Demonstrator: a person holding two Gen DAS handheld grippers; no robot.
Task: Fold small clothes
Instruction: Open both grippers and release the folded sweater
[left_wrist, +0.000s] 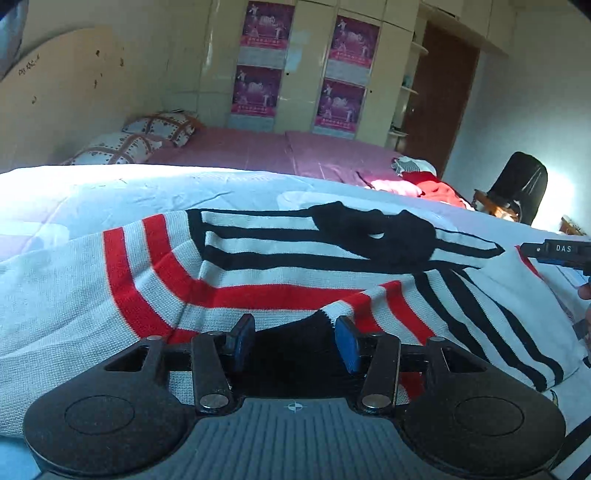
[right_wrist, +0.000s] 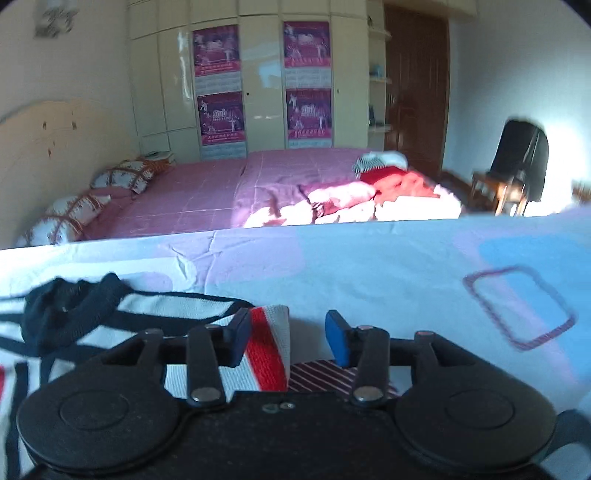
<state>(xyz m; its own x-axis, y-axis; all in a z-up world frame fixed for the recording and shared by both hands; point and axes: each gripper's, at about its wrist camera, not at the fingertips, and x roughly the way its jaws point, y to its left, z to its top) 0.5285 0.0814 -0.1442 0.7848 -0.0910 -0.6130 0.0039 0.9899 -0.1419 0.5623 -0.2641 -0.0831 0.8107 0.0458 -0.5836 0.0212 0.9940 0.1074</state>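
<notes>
Faintly, "DAS" marks the right tool (left_wrist: 561, 249).

My white knit sweater (left_wrist: 258, 273) carries red bands and black stripes, with a solid black collar (left_wrist: 373, 232) and black cuff (left_wrist: 291, 354). Its sleeve end (right_wrist: 267, 347) shows a red band on white. Blue pads (left_wrist: 345, 345) tip the black fingers of my left hand-held gripper (left_wrist: 293, 341); my right hand-held gripper (right_wrist: 288, 341) matches. The sheet (right_wrist: 369, 266) is white with lilac and pale-blue patches and a maroon outlined square (right_wrist: 519, 306). Beyond, a pink bedspread (right_wrist: 207, 199), magenta posters (right_wrist: 218, 48) on cream wardrobes (right_wrist: 262, 74).
</notes>
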